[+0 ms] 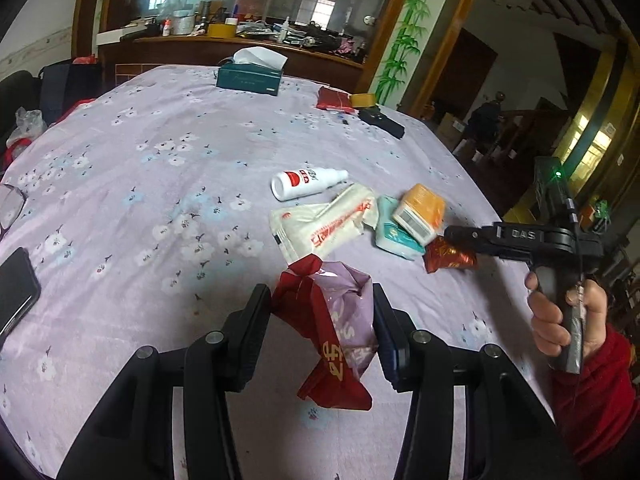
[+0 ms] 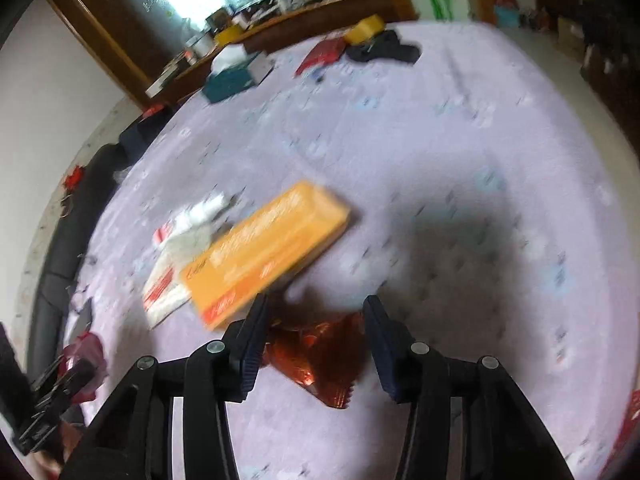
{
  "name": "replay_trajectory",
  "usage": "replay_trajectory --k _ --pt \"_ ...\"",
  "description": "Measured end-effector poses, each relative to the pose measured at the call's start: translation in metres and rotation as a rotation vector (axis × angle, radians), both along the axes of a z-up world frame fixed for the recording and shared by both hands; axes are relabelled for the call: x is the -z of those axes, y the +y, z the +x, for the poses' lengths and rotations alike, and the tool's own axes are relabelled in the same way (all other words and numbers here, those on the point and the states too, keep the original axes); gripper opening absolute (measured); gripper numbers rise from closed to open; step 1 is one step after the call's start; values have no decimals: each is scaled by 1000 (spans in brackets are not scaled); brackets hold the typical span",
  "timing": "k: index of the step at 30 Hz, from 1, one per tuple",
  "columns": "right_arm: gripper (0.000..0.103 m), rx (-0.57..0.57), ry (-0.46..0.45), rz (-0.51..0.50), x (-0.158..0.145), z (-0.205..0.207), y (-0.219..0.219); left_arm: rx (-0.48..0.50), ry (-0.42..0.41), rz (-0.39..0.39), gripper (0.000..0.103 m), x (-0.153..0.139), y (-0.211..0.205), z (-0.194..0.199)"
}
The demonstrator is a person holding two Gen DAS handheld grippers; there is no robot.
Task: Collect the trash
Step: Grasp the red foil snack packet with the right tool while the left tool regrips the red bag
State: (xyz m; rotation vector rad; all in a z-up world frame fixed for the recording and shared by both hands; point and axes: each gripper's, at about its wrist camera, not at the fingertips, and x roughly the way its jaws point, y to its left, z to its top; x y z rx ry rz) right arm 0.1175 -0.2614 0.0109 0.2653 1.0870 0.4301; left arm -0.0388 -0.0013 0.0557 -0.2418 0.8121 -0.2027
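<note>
The left gripper (image 1: 322, 320) is clamped on a crumpled red-and-lilac plastic bag (image 1: 340, 332), which hangs off the cloth between its pads, above the near edge of the table (image 1: 140, 184). The right gripper (image 2: 314, 340) straddles a crinkled red foil wrapper (image 2: 316, 356) near the table's right edge; its jaws stand half apart, the left pad at the foil, the right one clear of it, so nothing is held yet. That wrapper looks feather-light, soft and slick; I would pinch it across its puffed middle rather than at a serrated end, where it may slip out. Just beyond it lie an orange box (image 2: 264, 252), a teal pack (image 1: 394, 236), a white wrapper with red print (image 1: 320, 228) and a small white bottle (image 1: 304, 184), clustered toward the right edge. A tissue box (image 1: 250, 76) sits at the far edge.
</note>
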Motion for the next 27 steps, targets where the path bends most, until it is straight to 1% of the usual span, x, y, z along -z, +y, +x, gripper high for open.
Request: replay_trajectory --k 1,2,5,6,7,8,9,11,14,17,21,22,25,27 --pt "51 -19 12 37 -1 -8 1 1 -2 -3 48 0 0 -1" --pt "51 -37 15 46 -2 -15 4 3 -3 -7 48 1 1 -2" --pt "53 -121 27 30 -5 -43 20 2 -2 -18 48 4 2 -3" --pt "53 -152 24 16 -5 -55 27 2 -1 -22 48 4 2 -3" --pt "52 -155 13 -14 -6 -60 32 2 1 -24 48 5 2 -2" --pt "53 -140 -14 -83 -8 -66 37 -1 4 -27 48 7 2 -2" --pt "53 -133 -41 -117 -10 -68 40 -2 5 -28 48 7 1 -2" --pt "56 -130 -61 -138 -12 -66 42 2 5 -28 48 7 0 -2" --pt "56 -70 -48 -170 -10 -58 38 10 -6 -27 48 5 -1 -6" --pt "57 -66 -56 -187 -8 -56 39 8 -17 -13 48 4 -3 -8" --pt "56 -66 -64 -209 -5 -53 51 13 -21 -15 48 5 -9 -10" --pt "55 -66 -65 -217 -5 -56 53 13 -26 -11 48 4 -10 -11" --pt "44 -65 -68 -245 -2 -62 58 15 -47 9 48 2 -16 -16" --pt "41 -47 -85 -251 -3 -69 56 22 -54 20 48 2 -21 -18"
